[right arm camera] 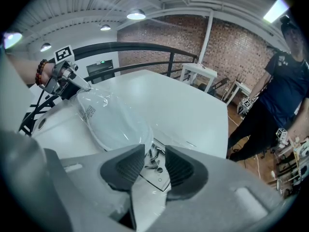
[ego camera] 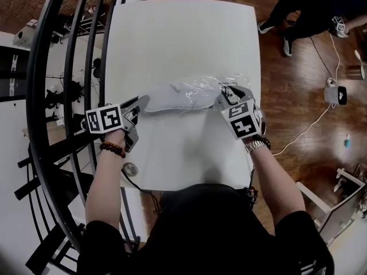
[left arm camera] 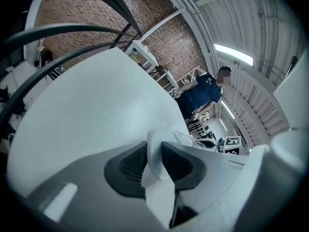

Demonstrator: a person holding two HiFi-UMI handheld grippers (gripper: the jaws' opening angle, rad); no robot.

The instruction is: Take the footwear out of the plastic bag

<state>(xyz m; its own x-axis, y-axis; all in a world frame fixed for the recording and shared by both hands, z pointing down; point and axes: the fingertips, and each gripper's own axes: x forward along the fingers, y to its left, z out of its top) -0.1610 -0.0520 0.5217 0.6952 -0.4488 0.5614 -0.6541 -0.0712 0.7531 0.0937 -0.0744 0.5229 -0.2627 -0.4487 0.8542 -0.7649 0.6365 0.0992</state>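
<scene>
A white shoe lies sideways in a clear plastic bag across the middle of the white table. My left gripper is at the shoe's left end. In the left gripper view its jaws pinch a fold of the white shoe. My right gripper is at the bag's right end. In the right gripper view its jaws stand slightly apart, and the bag's flat punched edge shows in the gap. The bagged shoe stretches away toward the left gripper.
A black curved railing runs along the table's left side. On the wooden floor to the right stand a person in dark clothes and a small device on a white cable. The table's near edge is close to my body.
</scene>
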